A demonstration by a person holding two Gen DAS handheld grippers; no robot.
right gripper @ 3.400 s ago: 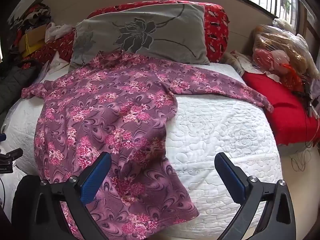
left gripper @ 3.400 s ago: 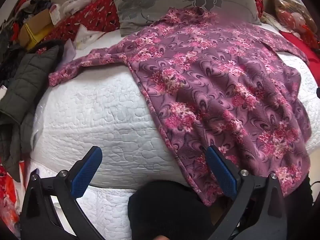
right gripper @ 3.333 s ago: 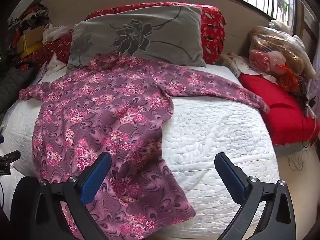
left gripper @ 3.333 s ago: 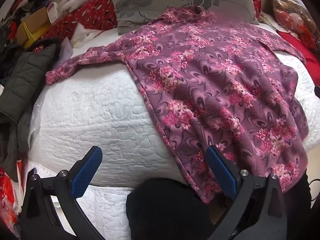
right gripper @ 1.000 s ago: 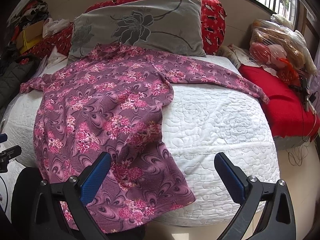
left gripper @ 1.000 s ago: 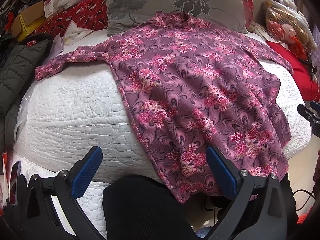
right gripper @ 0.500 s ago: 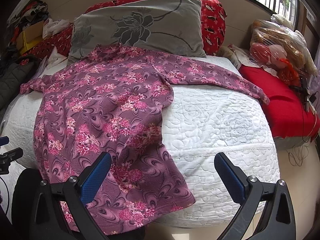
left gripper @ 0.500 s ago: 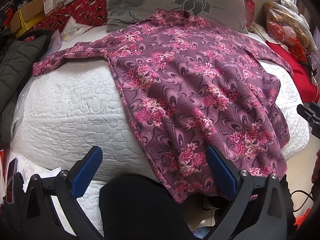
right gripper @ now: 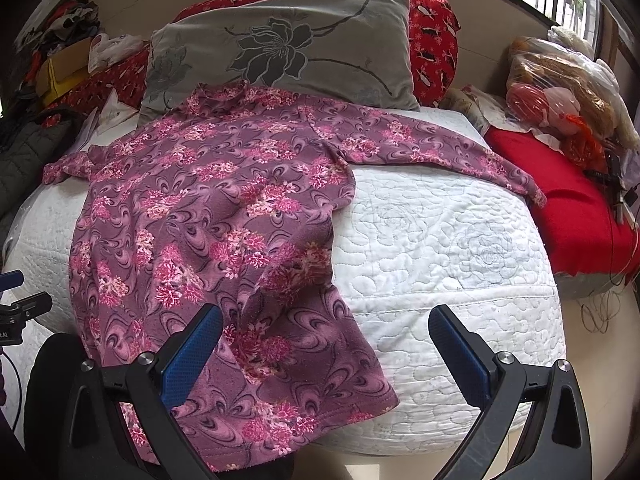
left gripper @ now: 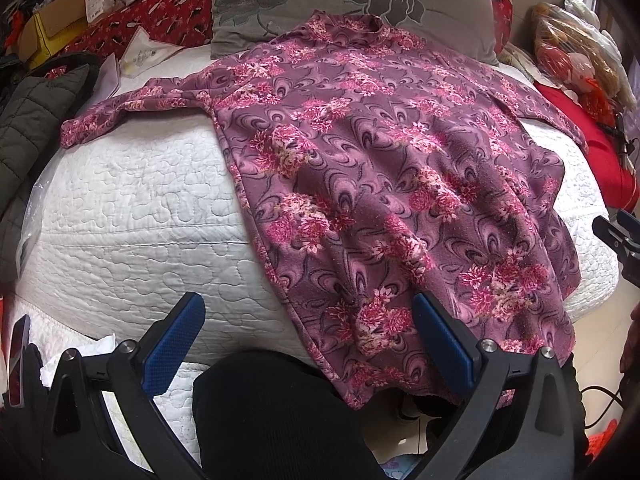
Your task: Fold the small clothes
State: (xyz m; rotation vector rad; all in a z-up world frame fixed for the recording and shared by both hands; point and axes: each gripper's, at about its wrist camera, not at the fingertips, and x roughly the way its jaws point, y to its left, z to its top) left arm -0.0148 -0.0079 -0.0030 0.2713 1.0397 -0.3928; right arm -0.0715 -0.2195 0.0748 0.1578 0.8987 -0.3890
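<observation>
A purple long-sleeved top with pink flowers [left gripper: 380, 168] lies spread face up on a white quilted bed [left gripper: 132, 216], collar toward the pillow, hem hanging over the near edge. It also shows in the right wrist view [right gripper: 224, 216], both sleeves stretched out sideways. My left gripper [left gripper: 308, 332] is open and empty, held just short of the hem's left corner. My right gripper [right gripper: 328, 344] is open and empty, above the hem's right side and the bed edge.
A grey flowered pillow [right gripper: 304, 48] and red cushions [right gripper: 432, 28] lie at the head. A dark padded jacket [left gripper: 28, 120] lies left, with a cardboard box [left gripper: 48, 28] behind. A red cushion [right gripper: 568, 200] and plastic bags [right gripper: 560, 80] sit right. A black-clad knee [left gripper: 272, 412] is below the left gripper.
Both grippers stay open and empty. The left view has drifted slightly closer to the hem; the garment lies as before.
</observation>
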